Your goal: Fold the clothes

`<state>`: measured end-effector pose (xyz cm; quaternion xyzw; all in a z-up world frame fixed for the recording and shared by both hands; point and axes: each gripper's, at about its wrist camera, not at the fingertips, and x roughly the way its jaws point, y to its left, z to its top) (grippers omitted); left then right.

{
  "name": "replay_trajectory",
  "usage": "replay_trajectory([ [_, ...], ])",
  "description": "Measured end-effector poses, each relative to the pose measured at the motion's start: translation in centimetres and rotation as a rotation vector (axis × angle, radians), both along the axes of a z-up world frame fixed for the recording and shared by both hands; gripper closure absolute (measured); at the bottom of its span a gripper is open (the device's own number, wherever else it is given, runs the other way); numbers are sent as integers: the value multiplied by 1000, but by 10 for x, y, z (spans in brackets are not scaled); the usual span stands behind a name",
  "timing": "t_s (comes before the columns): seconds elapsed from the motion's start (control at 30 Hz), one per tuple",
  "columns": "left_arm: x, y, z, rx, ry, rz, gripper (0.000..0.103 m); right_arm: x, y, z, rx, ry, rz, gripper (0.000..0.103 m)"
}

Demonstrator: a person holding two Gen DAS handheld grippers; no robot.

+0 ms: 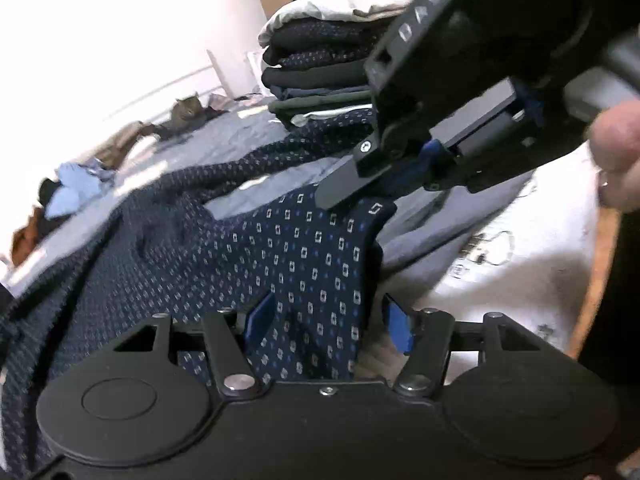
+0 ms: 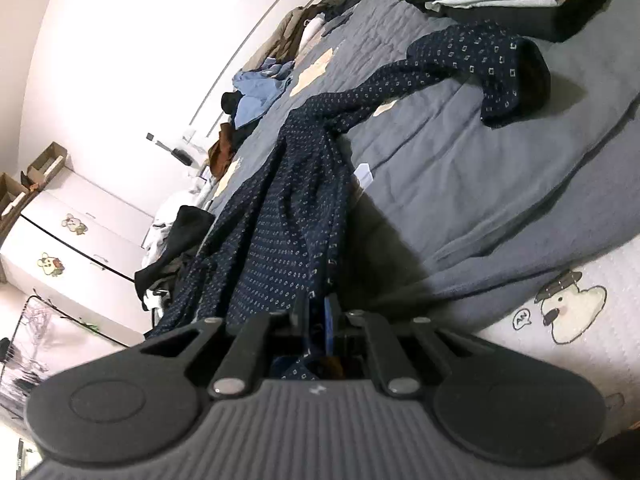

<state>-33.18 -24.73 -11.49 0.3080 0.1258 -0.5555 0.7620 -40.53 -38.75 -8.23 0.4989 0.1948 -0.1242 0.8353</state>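
A navy patterned garment [image 2: 280, 216] is stretched in a loose rope across the grey bedspread [image 2: 460, 184], one cuffed end [image 2: 508, 76] lying near the stack of folded clothes [image 1: 320, 64] at the far side of the bed. No fold is seen in it, so it is judged unfolded, with several items already stacked and a heap of loose clothes [image 2: 256, 88] left along the far edge. The left claw [image 1: 328, 320] is spread around a fabric flap; the right claw [image 2: 320, 316] is pinched on the garment's near end. The garment's type cannot be made out.
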Motion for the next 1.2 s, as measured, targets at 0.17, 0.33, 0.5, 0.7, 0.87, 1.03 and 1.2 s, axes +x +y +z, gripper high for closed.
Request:
replay_trajectory([
  [0.17, 0, -8, -1, -43, -27, 20, 44, -2, -2, -3, 43, -46, 9, 96],
  [0.33, 9, -7, 3, -69, 38, 14, 89, -3, -1, -3, 60, -74, 17, 95],
  [0.5, 30, 5, 13, -108, 109, 61, 95, -12, -3, 4, 22, -124, -45, 91],
  [0.7, 66, 23, 45, -188, 216, 114, 95, -9, -1, 4, -13, -84, -47, 88],
  [0.87, 114, 45, 85, -288, 290, 162, 95, 3, 7, 0, -51, -21, 3, 82],
  [1.03, 172, 74, 109, -348, 335, 246, 95, 23, 25, -2, -97, 35, 102, 76],
  [1.2, 227, 104, 112, -402, 412, 336, 95, 55, 66, -5, -197, 83, 219, 65],
])
